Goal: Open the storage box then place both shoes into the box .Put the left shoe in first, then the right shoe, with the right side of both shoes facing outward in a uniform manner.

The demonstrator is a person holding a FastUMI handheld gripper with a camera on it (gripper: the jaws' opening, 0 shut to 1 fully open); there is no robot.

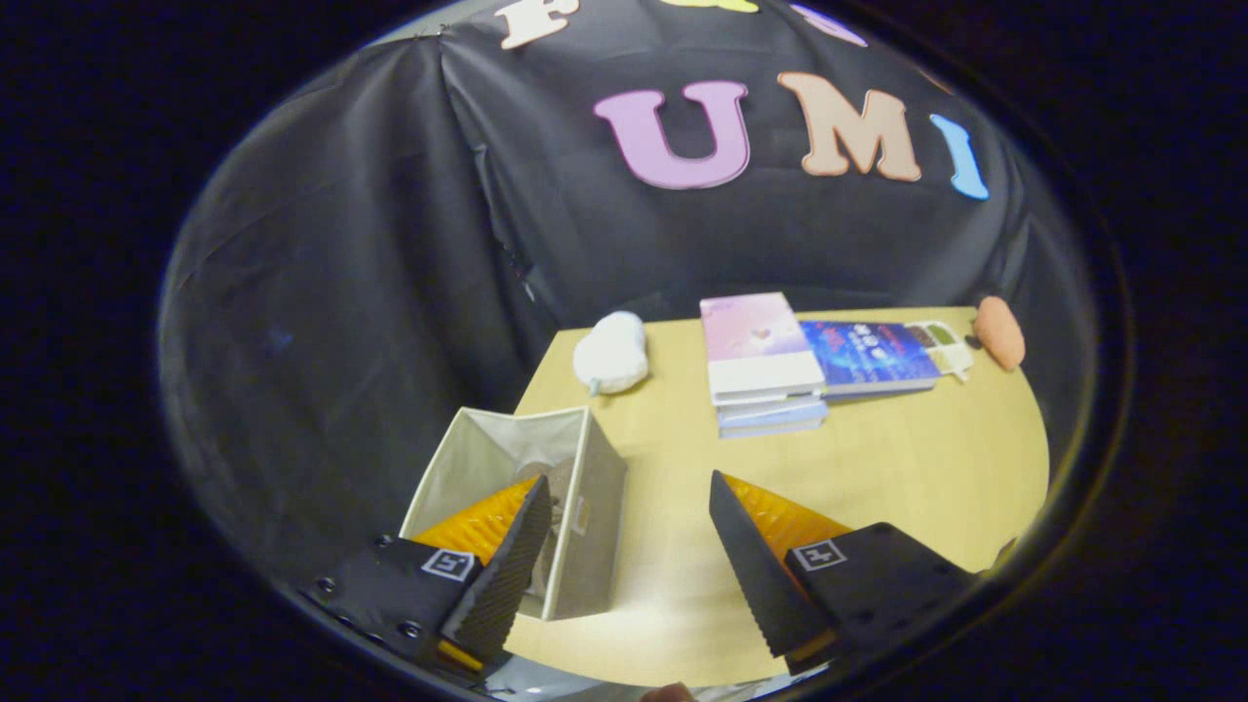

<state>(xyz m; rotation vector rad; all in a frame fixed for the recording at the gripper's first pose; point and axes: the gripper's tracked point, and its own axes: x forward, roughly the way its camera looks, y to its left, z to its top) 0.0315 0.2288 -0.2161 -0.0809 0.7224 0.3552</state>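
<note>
Gripper (pixel 629 487) held above the near part of a pale wood table (pixel 907 468), fingers spread wide, nothing between them but bare tabletop. Left finger (pixel 507 565) overlapping the open mouth of the storage box (pixel 585 517); right finger (pixel 756 565) over clear wood, well apart from the box.

Box: light fabric, lid open or off — can't tell which, top open, inside lining pale. Sits at the table's left near corner, its far-left wall about level w/ the table's left edge, black cloth wall just beyond. Long axis runs from near the fingers away toward the far-left corner, slightly angled to the table edge. Right wall of box upright, facing the gap between the fingers. Something greyish low inside, partly hidden by the left finger — too unclear to say whether a shoe.

Open room: broad bare strip of table from between the fingers out to the right and ahead, up to the books. Near edge of table curving just below the fingertips.

Beyond the fingers, along the far side: white soft lump (pixel 611 353) near the far-left corner, close to the cloth; stack of books (pixel 765 366) mid-far, pink cover on top; a blue-cover book (pixel 868 358) touching its right side; small pale item (pixel 944 343) just past that; orange rounded object (pixel 1000 332) at the far-right edge, near the drop-off.
</note>
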